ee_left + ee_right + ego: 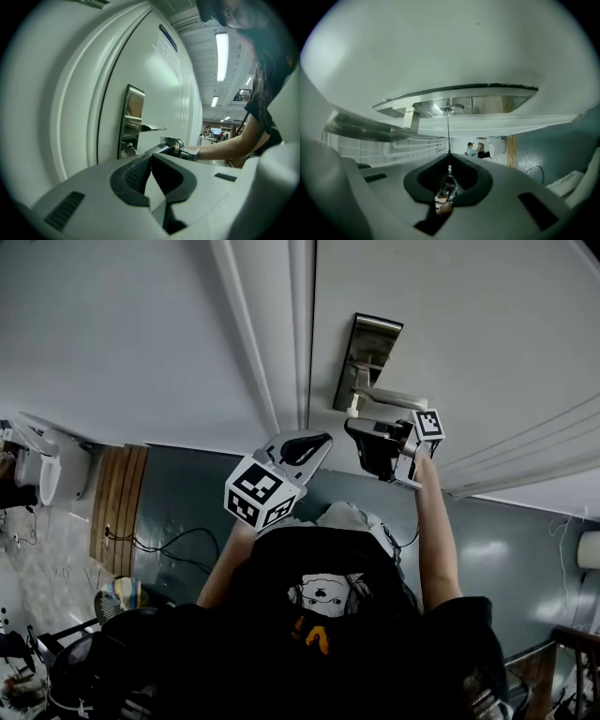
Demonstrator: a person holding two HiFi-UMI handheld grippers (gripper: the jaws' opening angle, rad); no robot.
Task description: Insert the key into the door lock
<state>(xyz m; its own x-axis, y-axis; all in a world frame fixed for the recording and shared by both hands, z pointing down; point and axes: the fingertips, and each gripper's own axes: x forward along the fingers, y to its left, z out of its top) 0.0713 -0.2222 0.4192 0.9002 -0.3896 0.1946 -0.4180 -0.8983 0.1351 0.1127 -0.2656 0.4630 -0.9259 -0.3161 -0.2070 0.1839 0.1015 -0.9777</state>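
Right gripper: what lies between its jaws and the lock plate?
Only the key: held by the right gripper, its blade spans the gap to the keyhole in the lock plate. The right gripper view shows it.

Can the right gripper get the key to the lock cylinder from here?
Likely yes. The right gripper is shut on the key, whose blade runs straight up to the lock cylinder; the door handle sits off to one side, nothing between.

Teal floor (178,502) is seen under white wall (112,334); black cable (169,547) is laid on it; ceiling strip lights (221,55) are lit.
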